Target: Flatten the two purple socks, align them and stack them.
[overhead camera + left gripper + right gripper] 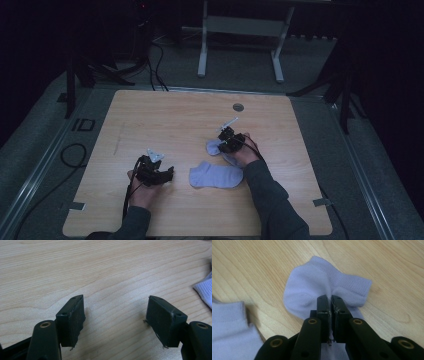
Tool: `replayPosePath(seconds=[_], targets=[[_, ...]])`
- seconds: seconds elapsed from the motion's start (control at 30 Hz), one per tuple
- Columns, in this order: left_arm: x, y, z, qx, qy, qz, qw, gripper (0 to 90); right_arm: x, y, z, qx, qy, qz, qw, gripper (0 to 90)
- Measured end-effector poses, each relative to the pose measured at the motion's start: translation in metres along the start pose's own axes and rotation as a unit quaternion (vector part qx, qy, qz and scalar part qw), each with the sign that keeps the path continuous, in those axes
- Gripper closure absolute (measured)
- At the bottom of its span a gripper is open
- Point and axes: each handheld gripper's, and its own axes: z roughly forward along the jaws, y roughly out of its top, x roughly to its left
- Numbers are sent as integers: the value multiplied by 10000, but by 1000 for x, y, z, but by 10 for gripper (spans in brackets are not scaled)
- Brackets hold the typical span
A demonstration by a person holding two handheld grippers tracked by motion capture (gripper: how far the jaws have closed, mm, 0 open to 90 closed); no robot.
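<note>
Two pale lilac ankle socks lie on the wooden table [165,120]. One sock [216,176] lies flat near the front middle; its edge [205,290] shows at the right of the left gripper view, and its corner [229,325] at the lower left of the right gripper view. The other sock [317,285] is bunched under my right gripper [330,300], which is shut on its fabric; in the high view that sock [214,146] pokes out left of the right gripper [227,142]. My left gripper [116,315] stands open over bare wood, left of the flat sock, also seen as the left gripper [167,175].
A round grommet [238,107] sits near the table's far edge. Behind the table stand a white frame [240,40] and black stands. Bare wood spreads across the left and far parts of the table.
</note>
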Motion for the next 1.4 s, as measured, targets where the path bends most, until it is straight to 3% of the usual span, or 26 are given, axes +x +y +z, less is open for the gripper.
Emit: replayPosePath(seconds=[0.13,0.2,0.37,0.4,0.43,0.63,0.73,0.8,1.07,1.4], targets=[[0,0,0,-1,-2,2,10000,313,-1,-3,-7,-100,-39,-31,9999,865],[0,0,0,-6,-2,1,10000,313,0,-7,-20,-221,-112,-194,9995,866],[0,0,0,-7,0,0,10000,313,0,-15,-42,-451,-192,-313,9983,866],[0,0,0,-9,-1,-1,10000,313,0,-18,-55,-638,-157,-339,9973,866],[0,0,0,-10,0,-1,10000,313,0,-18,-55,-638,-157,-339,9973,866],[0,0,0,-15,2,-9,10000,313,9,-28,-95,-1074,-244,-614,9920,866],[0,0,0,-14,4,-3,10000,313,13,-31,-104,-1153,-242,-699,9906,866],[0,0,0,-14,9,-5,10000,313,20,-33,-117,-1311,-248,-837,9875,865],[0,0,0,-16,8,-13,10000,313,35,-36,-128,-1411,-206,-1130,9833,862],[0,0,0,-12,6,-15,10000,312,53,-42,-112,-1282,20,-1362,9824,862]])
